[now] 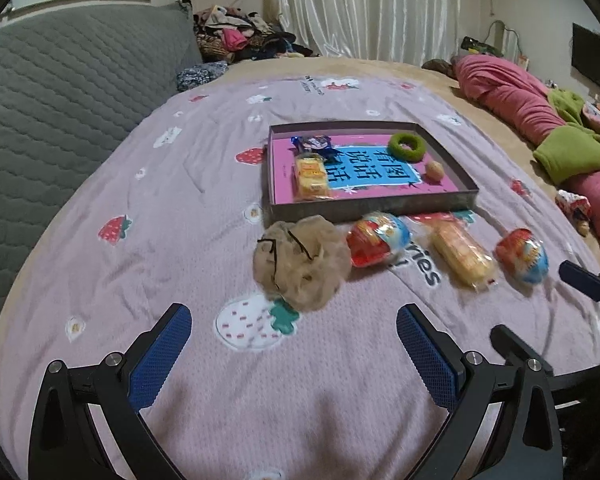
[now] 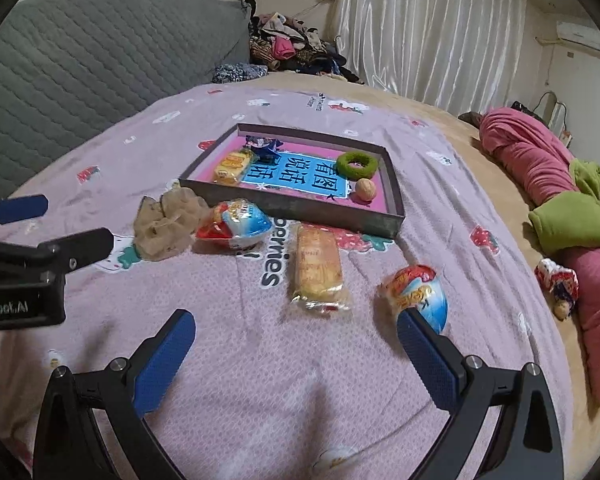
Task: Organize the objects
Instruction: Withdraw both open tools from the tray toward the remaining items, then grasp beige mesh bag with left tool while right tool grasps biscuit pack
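Hovering wide apart and empty over the bed (image 1: 100, 184), left tongs (image 1: 294, 332) face the beige scrunchie (image 1: 300, 260); right tongs (image 2: 296, 340) gape near an egg-shaped snack (image 2: 418, 292), with the tray (image 2: 292, 204) farther off.

Both wrist views low, facing shared tray (image 1: 374, 202).

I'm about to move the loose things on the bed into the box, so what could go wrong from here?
1. The tan scrunchie is soft, with thin dark strands, so a finger might snag it or drag it.
2. The egg-shaped snack lies right at the open right gripper's finger; a nudge could roll it away.
3. The long wafer pack looks crinkly, and the blanket beneath is soft, so a closing gripper may pinch fabric too.
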### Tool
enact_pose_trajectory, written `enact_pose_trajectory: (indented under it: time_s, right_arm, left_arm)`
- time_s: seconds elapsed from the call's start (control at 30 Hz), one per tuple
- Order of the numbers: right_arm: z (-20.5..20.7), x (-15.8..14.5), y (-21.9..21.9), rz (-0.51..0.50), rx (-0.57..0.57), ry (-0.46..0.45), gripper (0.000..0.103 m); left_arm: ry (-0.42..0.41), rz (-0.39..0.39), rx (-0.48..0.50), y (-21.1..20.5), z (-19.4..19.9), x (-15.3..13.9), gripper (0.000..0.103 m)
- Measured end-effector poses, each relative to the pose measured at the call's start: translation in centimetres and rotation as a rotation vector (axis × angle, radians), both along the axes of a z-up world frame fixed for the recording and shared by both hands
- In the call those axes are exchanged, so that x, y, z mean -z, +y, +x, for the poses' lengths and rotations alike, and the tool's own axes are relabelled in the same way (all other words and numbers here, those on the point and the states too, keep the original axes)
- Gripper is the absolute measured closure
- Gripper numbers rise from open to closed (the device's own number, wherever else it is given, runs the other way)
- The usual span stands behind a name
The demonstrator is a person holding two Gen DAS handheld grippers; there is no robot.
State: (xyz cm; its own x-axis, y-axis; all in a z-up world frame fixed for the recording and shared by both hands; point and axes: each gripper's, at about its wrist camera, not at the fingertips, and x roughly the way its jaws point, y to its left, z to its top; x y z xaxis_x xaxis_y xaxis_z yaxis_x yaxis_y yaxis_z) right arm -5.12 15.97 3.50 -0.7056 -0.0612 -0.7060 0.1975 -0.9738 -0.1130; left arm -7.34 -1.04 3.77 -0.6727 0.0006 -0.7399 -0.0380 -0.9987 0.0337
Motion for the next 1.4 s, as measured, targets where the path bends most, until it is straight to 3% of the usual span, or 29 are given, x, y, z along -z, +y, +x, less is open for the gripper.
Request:
enact_pose_trajectory:
  time_s: [0.13,0.4,0.63,1.03,1.17,1.3,1.4]
  right_arm:
    - [-1.2,0.2,0.3,-0.012,0.001,-0.001,0.001]
    - [-5.0,1.4,1.1,-0.032,0.049,-0.037,0.001]
    - [-8.1,2.7,0.6,0.053,0.063,-0.077,0.001]
    - [-11.0,4.4,0.5,0.115,0.077,-0.12,0.002]
    - [-11.6,5.1,0.2,0.125,0.066,-0.139,0.009]
    - [-12.4,6.0,-0.7,0.14,0.035,-0.168,0.029]
    - [-12.9,6.8,-1.3,0.152,0.018,-0.195,0.031]
  left_arm:
    - [-0.013,0.042,0.004,-0.5,-0.8,1.1,0.001]
    - [-0.044,0.028,0.004,-0.6,-3.0,3.6,0.001]
    - [-0.028,-0.019,0.06,-0.2,-5.2,4.0,0.001]
    - [-0.068,0.019,0.048,-0.8,-8.0,6.5,0.001]
    - [-0.059,0.002,0.042,-0.7,-8.6,6.7,0.001]
    - [-0.068,0.011,0.047,-0.7,-9.4,7.1,0.001]
    - [-0.071,0.009,0.052,-0.4,-10.1,7.5,0.001]
